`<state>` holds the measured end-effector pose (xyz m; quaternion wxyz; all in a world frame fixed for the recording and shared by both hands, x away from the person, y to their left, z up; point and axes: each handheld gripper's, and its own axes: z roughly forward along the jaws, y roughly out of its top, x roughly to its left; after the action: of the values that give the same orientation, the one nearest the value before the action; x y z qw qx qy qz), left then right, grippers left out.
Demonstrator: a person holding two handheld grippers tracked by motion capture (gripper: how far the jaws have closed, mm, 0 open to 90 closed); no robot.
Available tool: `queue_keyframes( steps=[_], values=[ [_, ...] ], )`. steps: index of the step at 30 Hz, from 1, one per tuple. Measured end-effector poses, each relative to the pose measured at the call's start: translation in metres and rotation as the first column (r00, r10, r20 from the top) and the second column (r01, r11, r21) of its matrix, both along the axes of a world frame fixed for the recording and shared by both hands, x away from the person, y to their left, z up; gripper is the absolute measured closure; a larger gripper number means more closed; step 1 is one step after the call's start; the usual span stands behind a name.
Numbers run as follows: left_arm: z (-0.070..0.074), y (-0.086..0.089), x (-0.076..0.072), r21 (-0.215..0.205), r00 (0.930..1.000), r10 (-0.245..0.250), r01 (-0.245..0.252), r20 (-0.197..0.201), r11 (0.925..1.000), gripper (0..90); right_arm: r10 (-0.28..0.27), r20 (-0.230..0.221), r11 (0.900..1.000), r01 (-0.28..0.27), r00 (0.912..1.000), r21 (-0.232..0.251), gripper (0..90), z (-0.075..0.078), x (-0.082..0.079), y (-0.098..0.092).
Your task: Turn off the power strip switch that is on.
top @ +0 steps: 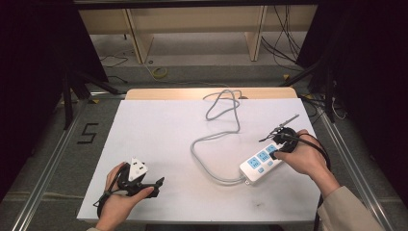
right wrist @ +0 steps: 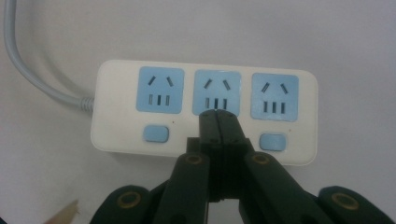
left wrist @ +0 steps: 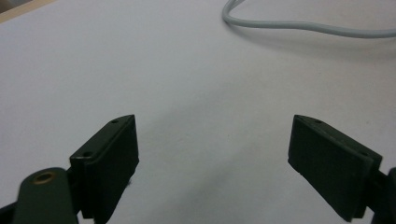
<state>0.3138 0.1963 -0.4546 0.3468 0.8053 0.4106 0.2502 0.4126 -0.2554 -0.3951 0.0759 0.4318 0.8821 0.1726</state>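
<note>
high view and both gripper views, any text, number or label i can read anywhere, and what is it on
"5": dark figure marked on the grey floor left of the table.
Power strip: no print or brand readable on it; its blue sockets and buttons carry no marks.
Nothing else readable in any view.
</note>
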Motion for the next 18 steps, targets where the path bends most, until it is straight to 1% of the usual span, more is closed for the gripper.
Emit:
queue_keyframes(
  steps=[4,14,16,18],
  values=[
    [0.0001,0.0001,0.0001,-0.002,1.0,0.002,-0.002,0.006,1.0,15.7,-0.001,-0.002,1.0,0.001,1.0,-0.006,90.0,-0.001,0.001,0.0006],
    [0.0,-0.0002,0.0001,0.002,1.0,0.0,0.0,0.003,1.0,15.7,-0.003,-0.014,1.0,0.002,0.9999,-0.025,90.0,-0.0047,0.0045,0.0033],
    [-0.0001,-0.0004,0.0001,0.0,1.0,0.001,-0.001,0.004,1.0,15.7,0.005,-0.014,1.0,-0.005,0.9999,-0.028,90.0,-0.0054,0.0053,0.0034],
    [-0.0002,-0.0006,0.0002,-0.002,1.0,0.003,-0.003,0.006,1.0,15.7,-0.001,-0.021,1.0,0.001,0.9998,-0.028,90.0,-0.0057,0.0057,0.0041]
  ],
)
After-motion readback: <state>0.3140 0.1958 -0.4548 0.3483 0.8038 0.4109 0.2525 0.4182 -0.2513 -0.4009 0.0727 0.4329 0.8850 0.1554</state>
